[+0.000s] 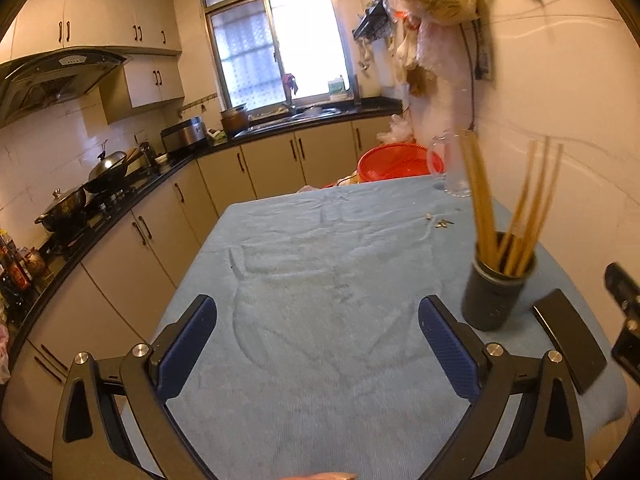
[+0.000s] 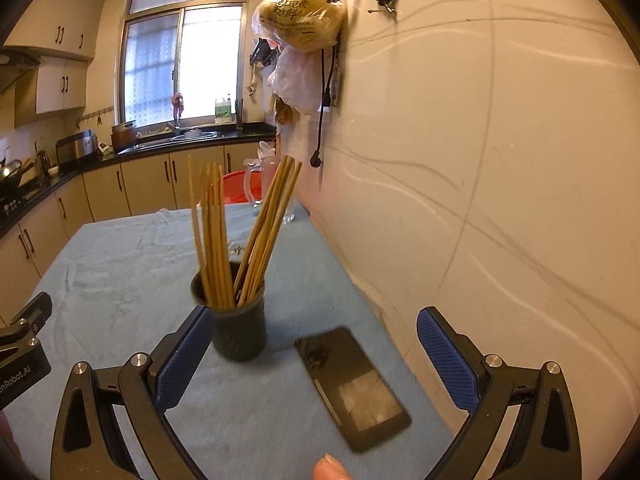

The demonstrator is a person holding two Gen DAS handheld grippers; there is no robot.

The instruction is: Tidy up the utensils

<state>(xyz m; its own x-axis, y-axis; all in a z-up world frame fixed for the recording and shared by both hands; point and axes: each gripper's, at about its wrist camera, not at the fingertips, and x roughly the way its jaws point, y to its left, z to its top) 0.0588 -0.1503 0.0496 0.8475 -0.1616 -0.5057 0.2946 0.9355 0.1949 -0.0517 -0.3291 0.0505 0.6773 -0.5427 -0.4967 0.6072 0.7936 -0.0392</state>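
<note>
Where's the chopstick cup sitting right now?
The dark cup of chopsticks stands on the blue cloth near the wall side, just left of the phone in the right wrist view.

Warm dim indoor light — blown-out window (image 1: 298, 40) glare, fisheye-bent edges, slight motion blur.

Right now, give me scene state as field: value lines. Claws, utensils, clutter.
left claw: open, empty, over bare blue tablecloth
right claw: open, empty, near the holder
chopsticks: all standing in dark holder, two leaning bunches
phone: flat on cloth, right of holder, apart from it
glass jug: far table edge by the wall
loose utensils on cloth: none visible
</note>
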